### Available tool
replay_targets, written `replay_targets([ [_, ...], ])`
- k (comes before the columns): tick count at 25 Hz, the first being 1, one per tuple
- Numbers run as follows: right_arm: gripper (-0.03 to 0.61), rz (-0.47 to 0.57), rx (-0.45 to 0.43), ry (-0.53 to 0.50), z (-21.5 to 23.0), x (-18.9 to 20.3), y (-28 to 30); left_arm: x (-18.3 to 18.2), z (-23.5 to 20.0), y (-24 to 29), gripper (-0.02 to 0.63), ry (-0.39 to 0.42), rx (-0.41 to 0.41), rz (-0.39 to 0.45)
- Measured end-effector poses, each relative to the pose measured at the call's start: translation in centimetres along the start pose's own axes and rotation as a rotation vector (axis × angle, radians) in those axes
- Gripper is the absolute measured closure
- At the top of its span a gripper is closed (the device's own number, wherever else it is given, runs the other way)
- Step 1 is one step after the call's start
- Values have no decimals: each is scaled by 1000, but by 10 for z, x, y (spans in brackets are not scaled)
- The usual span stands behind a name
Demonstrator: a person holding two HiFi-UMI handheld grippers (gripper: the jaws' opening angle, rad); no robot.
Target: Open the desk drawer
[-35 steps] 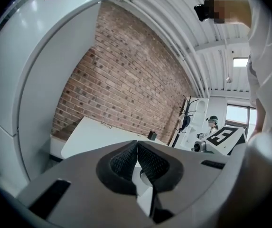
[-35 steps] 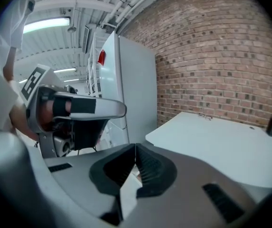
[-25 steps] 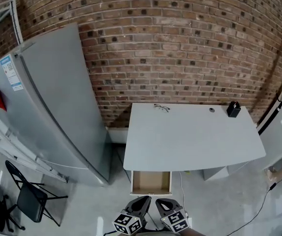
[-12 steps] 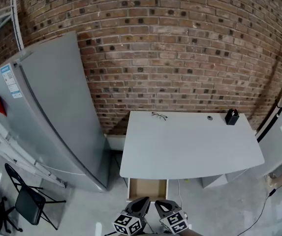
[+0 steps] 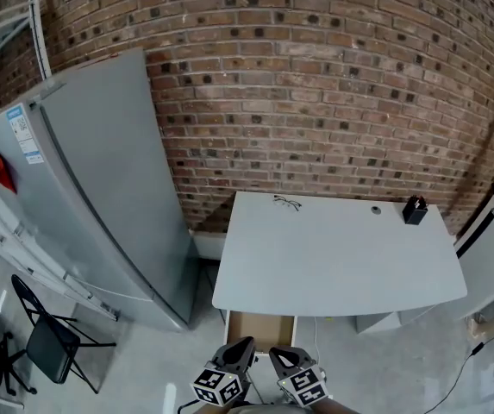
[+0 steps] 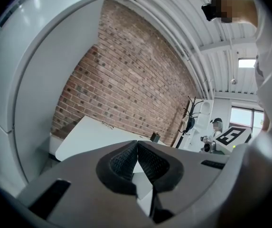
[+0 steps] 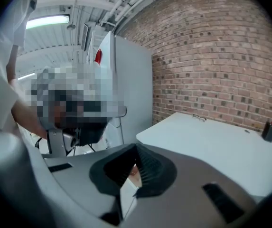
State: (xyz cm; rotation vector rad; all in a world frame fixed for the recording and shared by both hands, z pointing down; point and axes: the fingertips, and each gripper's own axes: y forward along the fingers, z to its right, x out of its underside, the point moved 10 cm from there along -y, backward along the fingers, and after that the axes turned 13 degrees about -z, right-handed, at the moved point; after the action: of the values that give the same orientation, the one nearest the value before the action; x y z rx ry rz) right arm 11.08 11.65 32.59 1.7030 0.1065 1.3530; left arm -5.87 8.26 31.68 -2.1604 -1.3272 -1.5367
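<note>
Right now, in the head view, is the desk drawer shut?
No, the drawer juts out from under the desk, its brown inside showing.

It looks like a workshop or industrial studio: a bare brick wall [image 5: 315, 102] at 12 o'clock, a concrete floor [image 5: 402, 365], a tall grey cabinet [image 5: 100, 197] at 10 o'clock, a folding chair [image 5: 50, 350] at 8 o'clock.

The brick wall [image 5: 315, 102] is mottled red-brown, the desk [image 5: 341, 261] pale grey, its drawer [image 5: 262, 324] tan inside.
</note>
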Motion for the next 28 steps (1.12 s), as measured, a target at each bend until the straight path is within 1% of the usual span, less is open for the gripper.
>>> replay_targets([
  [4,563,1,-17,-23,-1,-5,4,2,2,1,606,6,6,-13],
  [12,563,-34,-34,-56,-5,-5,5,5,3,1,606,5,15,-24],
  [20,563,-40,-40,-55,-7,-1,3,9,8,2,606,13,34,-36],
  [28,563,-38,-20,-42,-4,5,-6,10,19,5,606,29,58,-44],
])
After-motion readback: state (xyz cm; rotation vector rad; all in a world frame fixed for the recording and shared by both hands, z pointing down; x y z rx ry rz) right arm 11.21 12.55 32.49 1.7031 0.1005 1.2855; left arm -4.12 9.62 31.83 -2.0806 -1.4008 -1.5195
